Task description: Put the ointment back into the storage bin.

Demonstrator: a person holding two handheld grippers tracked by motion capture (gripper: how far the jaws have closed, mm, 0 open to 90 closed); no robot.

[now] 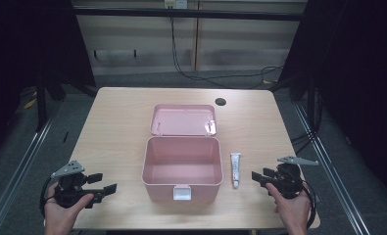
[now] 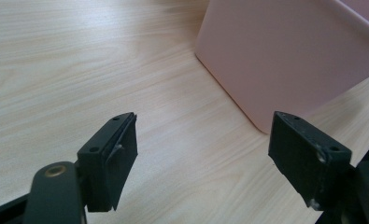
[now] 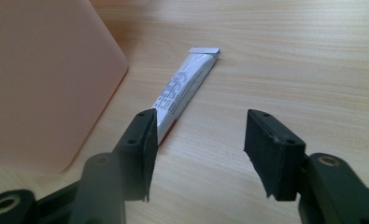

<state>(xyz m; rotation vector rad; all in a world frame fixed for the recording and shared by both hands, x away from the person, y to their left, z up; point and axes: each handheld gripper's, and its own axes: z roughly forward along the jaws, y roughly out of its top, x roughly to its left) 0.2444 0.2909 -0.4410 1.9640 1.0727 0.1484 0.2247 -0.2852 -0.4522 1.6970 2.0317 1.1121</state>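
A pink plastic box stands open and empty at the table's middle, its lid folded back flat behind it. A small white tube lies on the wood just right of the box. My left gripper is open, low at the front left, a short way from the box's left wall. My right gripper is open at the front right, close to the tube's near end. In the right gripper view the tube runs away from my left jaw, beside the box's corner. Nothing is between either pair of jaws.
A wooden table with a dark round cable hole near its far edge. Black cables trail on the floor behind the table. Metal rails run along both sides. A white latch sits on the box front.
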